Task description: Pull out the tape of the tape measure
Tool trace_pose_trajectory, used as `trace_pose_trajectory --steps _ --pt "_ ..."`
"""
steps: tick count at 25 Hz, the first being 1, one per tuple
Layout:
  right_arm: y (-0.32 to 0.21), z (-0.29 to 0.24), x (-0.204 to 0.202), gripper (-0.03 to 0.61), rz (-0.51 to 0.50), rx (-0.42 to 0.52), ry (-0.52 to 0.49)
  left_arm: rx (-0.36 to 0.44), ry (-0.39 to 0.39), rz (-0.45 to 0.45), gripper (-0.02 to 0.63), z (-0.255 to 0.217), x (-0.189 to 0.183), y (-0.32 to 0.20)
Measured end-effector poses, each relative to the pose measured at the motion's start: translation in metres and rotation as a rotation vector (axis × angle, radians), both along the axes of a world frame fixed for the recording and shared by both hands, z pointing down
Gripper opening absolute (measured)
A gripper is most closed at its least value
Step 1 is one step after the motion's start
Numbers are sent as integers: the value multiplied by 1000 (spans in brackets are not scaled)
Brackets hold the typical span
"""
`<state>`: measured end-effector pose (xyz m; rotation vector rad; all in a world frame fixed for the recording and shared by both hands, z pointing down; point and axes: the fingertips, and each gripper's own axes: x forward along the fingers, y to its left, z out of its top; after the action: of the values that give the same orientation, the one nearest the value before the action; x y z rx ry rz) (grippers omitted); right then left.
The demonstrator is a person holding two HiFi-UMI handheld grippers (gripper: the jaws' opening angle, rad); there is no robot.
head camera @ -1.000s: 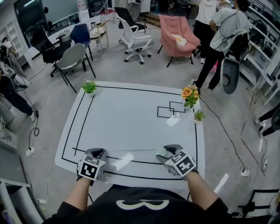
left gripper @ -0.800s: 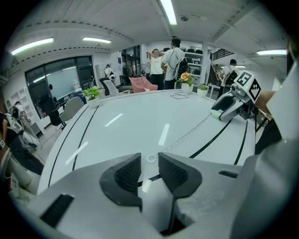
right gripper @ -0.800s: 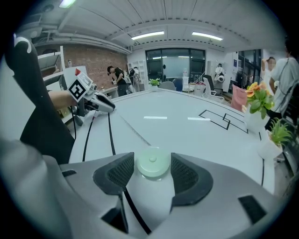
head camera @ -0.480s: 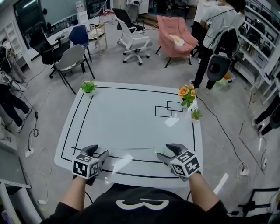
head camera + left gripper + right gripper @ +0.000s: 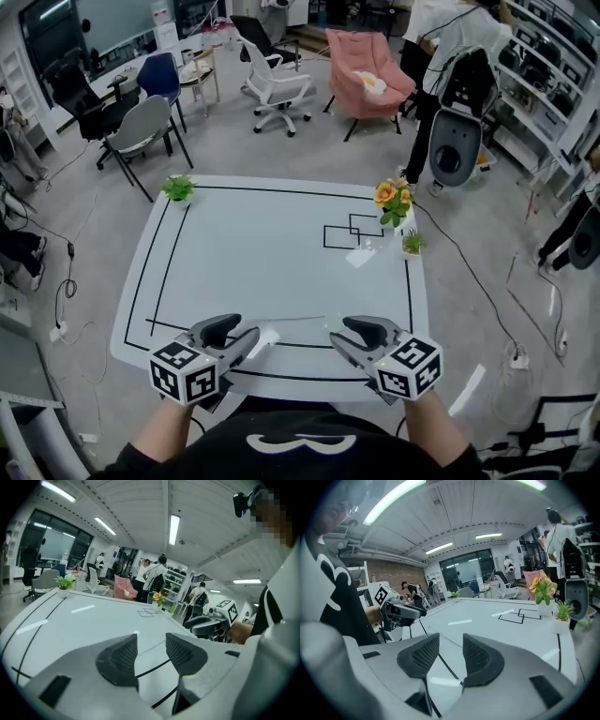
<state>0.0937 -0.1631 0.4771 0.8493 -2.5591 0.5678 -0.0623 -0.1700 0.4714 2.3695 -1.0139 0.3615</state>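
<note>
I hold my left tongs [image 5: 242,334] and my right tongs [image 5: 343,334] side by side over the near edge of the white table [image 5: 281,234], tips pointing away from me and angled down toward the tabletop. They are well apart from each other.

The left pair's dark ribbed pads [image 5: 123,654] stand apart with a clear gap. Through the gap I see only bare tabletop and a black line [image 5: 151,666] crossing it. These jaws have just been closing a little, with nothing between them and nothing touching either pad.

The right pair's pads [image 5: 474,656] are also parted, the gap somewhat narrower, and they too have just been closing. Only tabletop and a black line show between them. They grip nothing and touch nothing.

Each pair shows in the other's view, off to its inner side.

I cannot make out the tape measure in any view; it is not in either pair of jaws. Far ahead of the right tongs, at the table's right edge, stands a pot of orange flowers [image 5: 389,199].
</note>
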Motion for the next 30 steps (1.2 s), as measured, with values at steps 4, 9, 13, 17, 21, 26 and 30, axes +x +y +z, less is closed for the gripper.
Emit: trace_pose_trajectory --steps 4,9,13,17,21,26,30 --pt "8 -20 -4 82 6 12 -48 39 81 55 68 -28 25 7" --pt "17 -41 -3 5 27 21 -130 78 163 138 8 -53 56 15" --pt "20 -54 1 3 48 36 -181 95 168 198 8 -62 74 20" --pt "23 -64 7 3 63 77 -184 122 150 226 8 -70 83 24" --pt "25 -67 7 3 73 89 -175 158 125 225 8 -76 84 28" --pt "28 -66 3 3 68 90 -173 152 103 190 8 -74 75 28" --pt "31 -66 -1 3 60 90 -174 139 105 175 8 -73 70 30"
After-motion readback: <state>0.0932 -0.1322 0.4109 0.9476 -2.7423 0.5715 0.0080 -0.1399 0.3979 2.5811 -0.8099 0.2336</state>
